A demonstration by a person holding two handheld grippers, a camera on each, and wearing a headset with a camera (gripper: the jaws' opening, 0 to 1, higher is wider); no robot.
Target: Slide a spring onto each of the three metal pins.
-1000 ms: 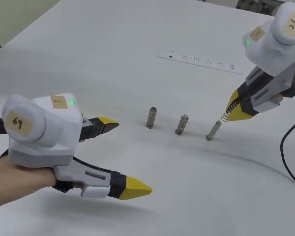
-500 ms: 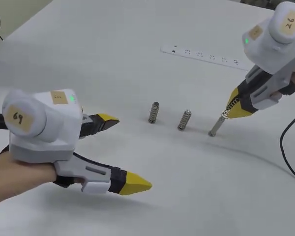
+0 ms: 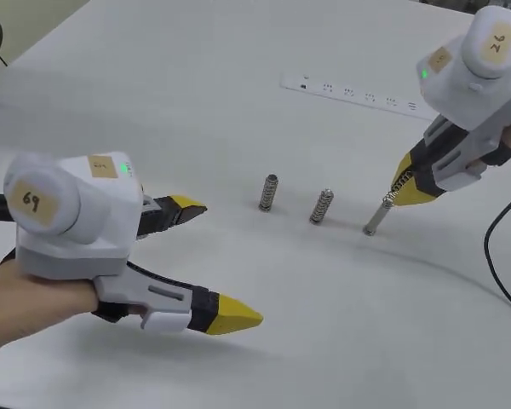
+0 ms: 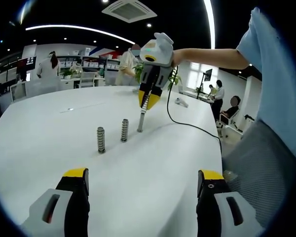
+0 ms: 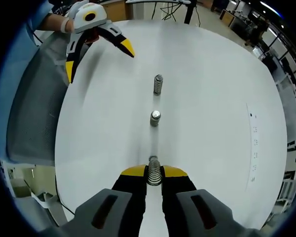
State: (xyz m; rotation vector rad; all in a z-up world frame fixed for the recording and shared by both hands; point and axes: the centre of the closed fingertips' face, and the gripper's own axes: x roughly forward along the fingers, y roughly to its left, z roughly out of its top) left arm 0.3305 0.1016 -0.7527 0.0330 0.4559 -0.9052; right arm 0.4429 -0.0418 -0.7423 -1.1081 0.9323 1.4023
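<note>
On a white counter (image 3: 179, 94), the first pin (image 3: 268, 192) and middle pin (image 3: 322, 206) already wear springs. The right gripper (image 3: 406, 194) pinches the last spring (image 3: 396, 193) at the tip of the bare third pin (image 3: 374, 220). The left gripper (image 3: 220, 261) hovers spread wide, holding nothing

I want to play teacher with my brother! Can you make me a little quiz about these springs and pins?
1. How many pins already wear a spring?
2. True or false: the left tongs are open and hold nothing.
3. What do the right tongs hold? A) a spring B) a coin C) nothing
Key: 1) two; 2) true; 3) A.
</note>
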